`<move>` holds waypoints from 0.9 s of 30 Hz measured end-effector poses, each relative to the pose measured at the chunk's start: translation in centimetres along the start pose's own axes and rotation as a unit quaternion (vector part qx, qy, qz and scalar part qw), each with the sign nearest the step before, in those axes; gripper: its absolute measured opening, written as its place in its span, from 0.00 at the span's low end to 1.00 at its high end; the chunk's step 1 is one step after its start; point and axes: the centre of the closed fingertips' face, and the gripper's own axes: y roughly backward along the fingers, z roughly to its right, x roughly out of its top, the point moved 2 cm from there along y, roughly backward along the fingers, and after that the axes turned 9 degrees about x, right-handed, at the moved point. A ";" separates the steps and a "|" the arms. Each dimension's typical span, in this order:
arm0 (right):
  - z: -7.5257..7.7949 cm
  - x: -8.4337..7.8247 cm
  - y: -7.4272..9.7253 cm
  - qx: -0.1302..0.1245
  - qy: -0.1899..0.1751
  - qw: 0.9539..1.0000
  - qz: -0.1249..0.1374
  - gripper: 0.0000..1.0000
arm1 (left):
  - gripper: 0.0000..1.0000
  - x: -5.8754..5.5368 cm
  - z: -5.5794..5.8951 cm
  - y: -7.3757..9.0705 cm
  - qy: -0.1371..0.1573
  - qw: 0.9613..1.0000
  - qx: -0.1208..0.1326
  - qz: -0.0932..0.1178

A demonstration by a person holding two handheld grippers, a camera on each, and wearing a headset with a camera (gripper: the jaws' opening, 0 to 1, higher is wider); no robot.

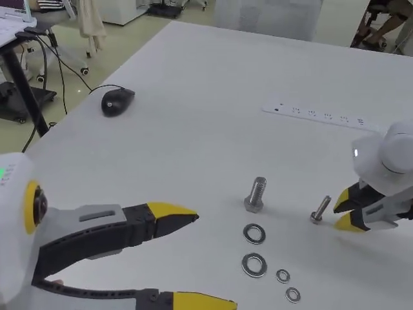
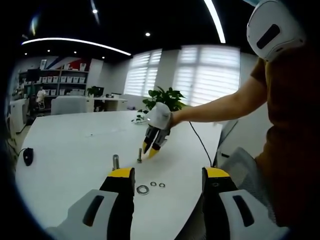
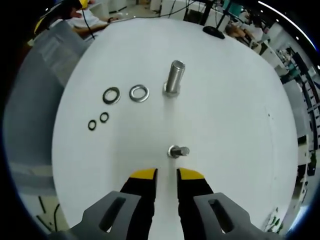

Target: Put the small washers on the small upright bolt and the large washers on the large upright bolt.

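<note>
On the white table (image 1: pixel 193 129) a large bolt (image 1: pixel 256 194) stands on its head, threads up. To its right stands a small bolt (image 1: pixel 321 210), also upright. In front of them lie two large washers (image 1: pixel 254 233) (image 1: pixel 253 265) and two small washers (image 1: pixel 282 276) (image 1: pixel 293 295), all flat. My right gripper (image 1: pixel 343 212) sits just right of the small bolt, its jaws a narrow gap apart and holding nothing; in the right gripper view the small bolt (image 3: pixel 178 151) is just ahead of the right gripper (image 3: pixel 166 174). My left gripper (image 1: pixel 193 258) hovers wide open at lower left, short of the washers (image 2: pixel 143 189).
A black mouse (image 1: pixel 117 101) lies at the far left of the table and a white power strip (image 1: pixel 319 115) at the far right. The table edge runs along the left, with chairs and cables beyond it. The person's arm (image 2: pixel 215 107) reaches in from the right.
</note>
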 end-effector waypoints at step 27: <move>-9.6 4.4 -3.0 0.055 0.005 0.998 0.029 0.15 | 0.53 0.7 1.2 1.2 -0.022 0.999 -0.018 0.017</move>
